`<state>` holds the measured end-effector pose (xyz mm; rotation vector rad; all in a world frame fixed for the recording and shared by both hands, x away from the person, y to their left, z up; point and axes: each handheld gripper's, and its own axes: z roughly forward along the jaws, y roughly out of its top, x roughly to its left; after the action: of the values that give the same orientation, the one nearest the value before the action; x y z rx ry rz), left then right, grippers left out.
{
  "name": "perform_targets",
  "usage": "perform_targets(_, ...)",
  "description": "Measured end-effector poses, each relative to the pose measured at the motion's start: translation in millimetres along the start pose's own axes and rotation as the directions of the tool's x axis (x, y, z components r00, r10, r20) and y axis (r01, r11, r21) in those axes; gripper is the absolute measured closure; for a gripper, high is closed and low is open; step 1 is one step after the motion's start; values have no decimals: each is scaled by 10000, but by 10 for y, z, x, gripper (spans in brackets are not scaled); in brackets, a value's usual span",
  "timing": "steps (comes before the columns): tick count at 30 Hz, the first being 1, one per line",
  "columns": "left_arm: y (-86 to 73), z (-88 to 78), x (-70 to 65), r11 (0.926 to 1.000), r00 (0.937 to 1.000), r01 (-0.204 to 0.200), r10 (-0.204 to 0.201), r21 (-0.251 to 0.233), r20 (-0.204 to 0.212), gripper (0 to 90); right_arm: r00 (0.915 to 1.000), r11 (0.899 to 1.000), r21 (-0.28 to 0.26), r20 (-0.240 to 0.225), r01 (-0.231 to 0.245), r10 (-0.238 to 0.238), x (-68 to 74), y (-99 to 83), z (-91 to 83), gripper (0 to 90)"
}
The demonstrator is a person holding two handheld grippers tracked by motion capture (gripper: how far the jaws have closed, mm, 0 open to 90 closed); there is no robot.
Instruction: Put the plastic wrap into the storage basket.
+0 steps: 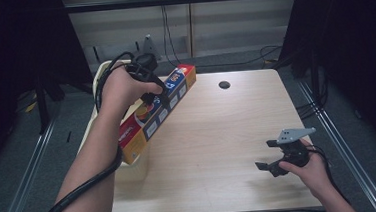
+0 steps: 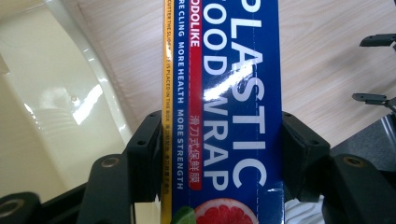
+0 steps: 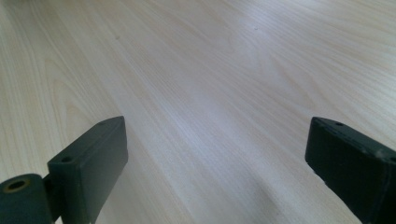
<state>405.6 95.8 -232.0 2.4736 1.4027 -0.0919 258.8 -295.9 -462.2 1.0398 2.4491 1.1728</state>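
A long blue, yellow and red box of plastic wrap [image 1: 159, 110] hangs slanted over the table's left edge, its near end lower than its far end. My left gripper [image 1: 154, 99] is shut on it near its middle. In the left gripper view both black jaws press the sides of the plastic wrap box [image 2: 224, 112], which runs up the frame with white lettering. At the front right of the table my right gripper [image 1: 266, 155] rests low, open, with nothing between its jaws. The right gripper view shows the right gripper [image 3: 217, 154] open over bare wood.
A cream plastic bin [image 1: 104, 71] stands at the table's left edge beneath the box; its glossy wall [image 2: 60, 102] lies to the left in the left gripper view. A round cable hole [image 1: 224, 85] sits at the far side of the wooden table [image 1: 218, 134]. Black cables trail from both grippers.
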Motion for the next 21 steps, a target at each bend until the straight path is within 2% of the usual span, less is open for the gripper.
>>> perform_targets(12, -76, -156, 138, 9987, 9981, 503, -506, -104, -358, 413, 10000, 10000, 4, 33, -32, 32, 2, 1, -3, 58)
perform_targets(21, -112, -246, 209, 9967, 9960, 786, -794, -210, -413, 413, 10000, 10000, 3, 36, -17, 17, 4, 2, -3, 58)
